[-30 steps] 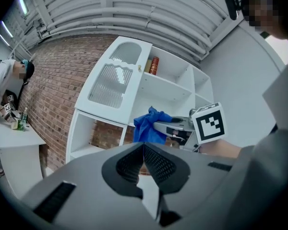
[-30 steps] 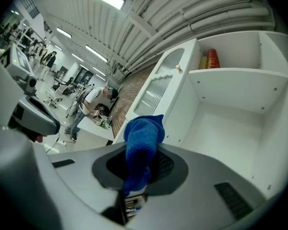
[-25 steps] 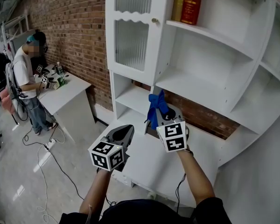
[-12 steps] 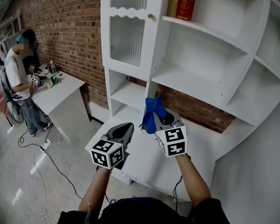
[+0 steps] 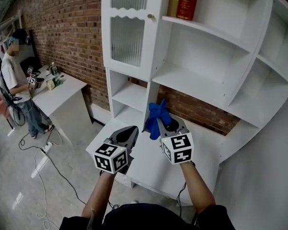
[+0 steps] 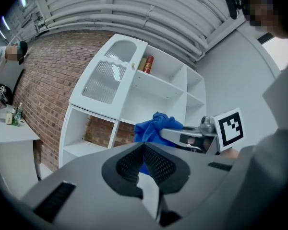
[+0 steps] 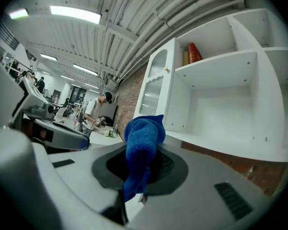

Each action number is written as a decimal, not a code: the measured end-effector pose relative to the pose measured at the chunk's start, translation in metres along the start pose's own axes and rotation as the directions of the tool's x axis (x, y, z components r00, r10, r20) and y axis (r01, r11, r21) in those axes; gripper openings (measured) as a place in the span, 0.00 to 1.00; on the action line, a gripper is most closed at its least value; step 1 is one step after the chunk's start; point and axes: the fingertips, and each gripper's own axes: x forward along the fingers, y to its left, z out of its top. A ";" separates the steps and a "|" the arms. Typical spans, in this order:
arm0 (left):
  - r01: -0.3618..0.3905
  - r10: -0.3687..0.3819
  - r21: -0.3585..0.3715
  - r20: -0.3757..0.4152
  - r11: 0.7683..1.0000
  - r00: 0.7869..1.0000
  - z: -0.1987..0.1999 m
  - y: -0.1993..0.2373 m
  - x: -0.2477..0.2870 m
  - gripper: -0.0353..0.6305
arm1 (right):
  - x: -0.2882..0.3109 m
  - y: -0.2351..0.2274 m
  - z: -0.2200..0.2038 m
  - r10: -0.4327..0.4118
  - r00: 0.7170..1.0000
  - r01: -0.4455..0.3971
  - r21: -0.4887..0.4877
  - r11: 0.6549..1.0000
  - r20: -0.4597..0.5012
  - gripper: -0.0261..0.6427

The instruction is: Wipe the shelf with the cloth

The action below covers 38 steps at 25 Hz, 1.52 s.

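L gripper (image 6: 144,152) is hanging low just beside the R one, jaws pressed together w/ nothing btwn them. It's prob. just idling out of the way, since one tool is enough for wiping. R gripper (image 7: 140,169) is pinching the blue cloth (image 7: 144,133) by its lower part, so most of the fabric is bunching up above the jaws & pointing fwd. That is leaving a soft wad free to meet a surface first. Both are hovering over the white base ledge (image 5: 149,164), not touching it. Beyond, the shelf (image 5: 192,83) is standing open & bare, w/ the cloth well apart from it, so I'd judge wiping isn't yet under way; it's likely needing a reach up & fwd. Higher up, two books (image 5: 182,1) are standing upright near the glass door (image 5: 127,37). Far L, a person (image 5: 12,78) is working at a desk (image 5: 67,92) by the brick wall (image 5: 62,28).
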 end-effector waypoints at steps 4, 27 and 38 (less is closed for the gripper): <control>-0.002 0.002 0.017 0.002 1.000 1.000 -0.001 -0.015 -0.001 0.08 | -0.016 0.002 0.001 0.012 1.000 -0.012 0.005 1.000 0.014 0.14; -0.057 0.055 0.072 0.024 0.996 0.998 -0.011 -0.094 -0.037 0.08 | -0.106 0.011 -0.009 0.052 0.997 -0.056 0.061 0.997 0.059 0.14; -0.078 0.075 0.090 0.030 0.993 0.997 -0.017 -0.123 -0.057 0.08 | -0.138 0.014 -0.014 0.056 0.996 -0.062 0.076 0.995 0.072 0.14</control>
